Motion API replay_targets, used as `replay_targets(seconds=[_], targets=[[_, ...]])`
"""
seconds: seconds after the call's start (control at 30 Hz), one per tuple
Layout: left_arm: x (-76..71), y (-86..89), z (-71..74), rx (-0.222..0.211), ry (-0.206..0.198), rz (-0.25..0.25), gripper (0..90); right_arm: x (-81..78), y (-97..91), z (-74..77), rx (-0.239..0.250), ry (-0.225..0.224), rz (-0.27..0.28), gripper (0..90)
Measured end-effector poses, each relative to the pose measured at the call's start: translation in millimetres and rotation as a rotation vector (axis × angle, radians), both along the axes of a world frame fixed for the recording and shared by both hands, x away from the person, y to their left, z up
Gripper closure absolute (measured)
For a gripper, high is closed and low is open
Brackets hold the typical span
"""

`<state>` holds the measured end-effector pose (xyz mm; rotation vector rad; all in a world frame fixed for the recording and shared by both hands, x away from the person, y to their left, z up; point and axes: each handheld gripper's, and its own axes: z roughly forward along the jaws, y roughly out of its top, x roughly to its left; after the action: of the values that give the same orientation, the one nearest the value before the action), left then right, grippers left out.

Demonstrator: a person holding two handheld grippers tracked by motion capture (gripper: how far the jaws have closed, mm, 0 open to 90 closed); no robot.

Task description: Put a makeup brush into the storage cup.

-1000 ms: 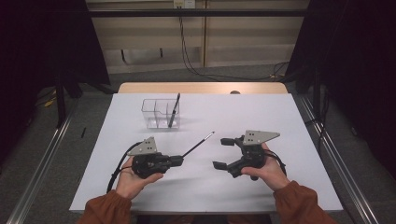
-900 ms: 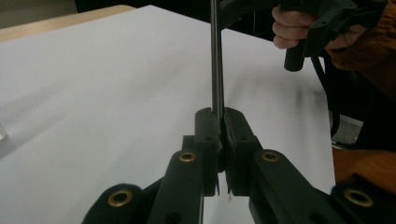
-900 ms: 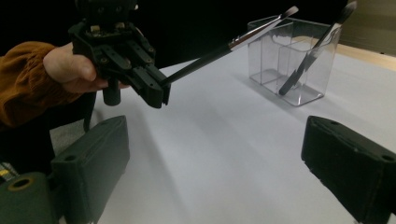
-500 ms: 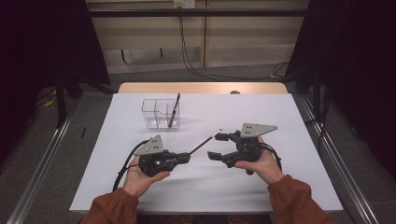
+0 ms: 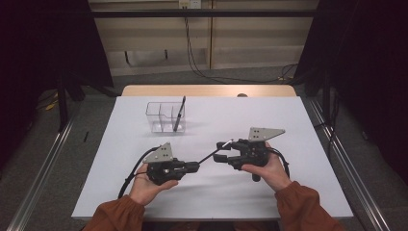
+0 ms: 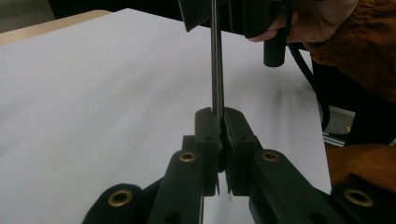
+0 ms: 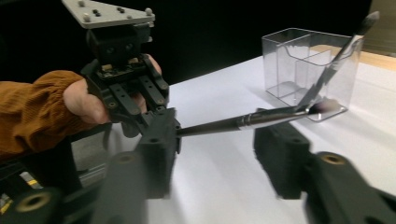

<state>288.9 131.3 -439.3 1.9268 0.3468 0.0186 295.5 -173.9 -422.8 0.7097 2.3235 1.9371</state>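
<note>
My left gripper (image 5: pixel 195 166) is shut on the handle end of a thin dark brush (image 5: pixel 211 155), which slants up and to the right off the white table (image 5: pixel 298 125). In the left gripper view the pads (image 6: pixel 208 123) pinch the brush (image 6: pixel 216 70) as it runs straight ahead to the right gripper (image 6: pixel 233 14). My right gripper (image 5: pixel 222 151) straddles the brush's far end. Its jaws have just been closing. In the right gripper view they (image 7: pixel 219 140) stand apart on either side of the brush (image 7: pixel 243 122), and neither pad presses on it.
A clear compartmented holder (image 5: pixel 163 115) stands on the far left part of the table with a second dark brush (image 5: pixel 179 114) leaning in it. It shows beyond my right jaws as well (image 7: pixel 308 65). The person's orange-sleeved forearms (image 5: pixel 298 207) come in from the near edge.
The right gripper has shifted slightly left onto the brush's far end, and its jaws have narrowed around it. The left gripper keeps its grip and has hardly moved.
</note>
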Motion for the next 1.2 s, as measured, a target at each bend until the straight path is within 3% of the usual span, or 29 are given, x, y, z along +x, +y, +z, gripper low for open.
replay_targets(seconds=[0.3, 0.5, 0.77, 1.2], targets=[[-0.5, -2.1, -3.4, 0.024, -0.001, -0.028, 85.7, 1.5, -3.1, -3.5, 0.054, 0.044, 0.032, 75.5], [-0.8, -5.5, -7.3, 0.044, -0.001, -0.047, 85.6, 1.7, -2.8, -4.2, 0.083, 0.071, 0.055, 79.0], [1.1, -6.2, -10.6, 0.057, 0.001, -0.035, 82.7, 0.7, -1.0, -3.0, 0.099, 0.093, 0.107, 85.7], [2.7, -2.7, -8.6, 0.041, 0.002, 0.006, 67.3, 1.5, -5.4, -0.1, 0.103, 0.09, 0.092, 86.1]])
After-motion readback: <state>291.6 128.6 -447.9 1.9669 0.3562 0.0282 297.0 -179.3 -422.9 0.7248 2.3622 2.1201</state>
